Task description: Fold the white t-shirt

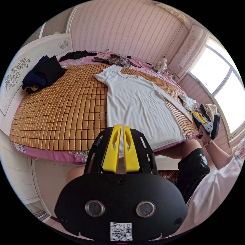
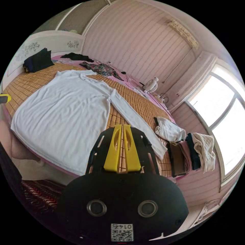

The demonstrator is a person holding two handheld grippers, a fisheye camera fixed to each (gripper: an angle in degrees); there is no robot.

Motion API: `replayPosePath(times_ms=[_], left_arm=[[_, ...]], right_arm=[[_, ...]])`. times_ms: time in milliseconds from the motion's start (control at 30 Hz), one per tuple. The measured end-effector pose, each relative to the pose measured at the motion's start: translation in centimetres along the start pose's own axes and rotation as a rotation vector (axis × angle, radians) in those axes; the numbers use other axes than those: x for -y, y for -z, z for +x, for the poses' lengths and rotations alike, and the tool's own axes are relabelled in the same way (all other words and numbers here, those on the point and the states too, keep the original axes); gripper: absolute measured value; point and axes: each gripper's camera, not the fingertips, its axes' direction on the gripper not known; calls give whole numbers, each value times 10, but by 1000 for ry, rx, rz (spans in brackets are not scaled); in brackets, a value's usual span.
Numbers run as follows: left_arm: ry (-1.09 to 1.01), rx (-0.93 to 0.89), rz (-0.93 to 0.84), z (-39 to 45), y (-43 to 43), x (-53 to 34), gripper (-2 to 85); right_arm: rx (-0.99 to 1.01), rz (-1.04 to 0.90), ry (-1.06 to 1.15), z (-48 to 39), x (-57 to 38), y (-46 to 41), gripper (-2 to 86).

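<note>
Lying flat and unfolded on the bed (image 1: 63,107), the white t-shirt (image 1: 137,104) awaits every fold (both sleeves out); left gripper (image 1: 121,127) and right gripper (image 2: 122,127) clenched, empty.

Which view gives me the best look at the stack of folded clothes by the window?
The right gripper view: the stack of folded clothes sits near its middle right, layers visible edge-on beside the white t-shirt sleeve. In the left gripper view, the right gripper covers much of it.

Home bedroom: bed (image 1: 63,112) w/ headboard (image 1: 38,58), prob. curtained window (image 2: 219,114).
</note>
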Motion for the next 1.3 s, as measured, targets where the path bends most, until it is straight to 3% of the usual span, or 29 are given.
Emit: replayPosePath(times_ms=[100, 400, 533, 700, 900, 1200, 1300], left_arm=[[33, -1, 26, -2, -10, -12, 45], [-49, -35, 24, -13, -50, -8, 94], [-99, -31, -10, -22, -72, -1, 100], [-165, 106, -77, -32, -87, -4, 64], [-223, 8, -64, -47, -84, -17, 26], [-316, -3, -81, -57, -73, -33, -3], [-301, -36, -74, -67, -69, -37, -2]], right_arm=[[348, 75, 46, -20, 46, 3, 20], [643, -49, 175, -90, 199, -67, 54], [623, -107, 300, -121, 259, -107, 62], [569, -172, 268, -152, 355, -199, 73], [492, -220, 170, -185, 453, -310, 85], [403, -335, 47, -206, 507, -429, 27], [467, -351, 45, -195, 513, -439, 12]])
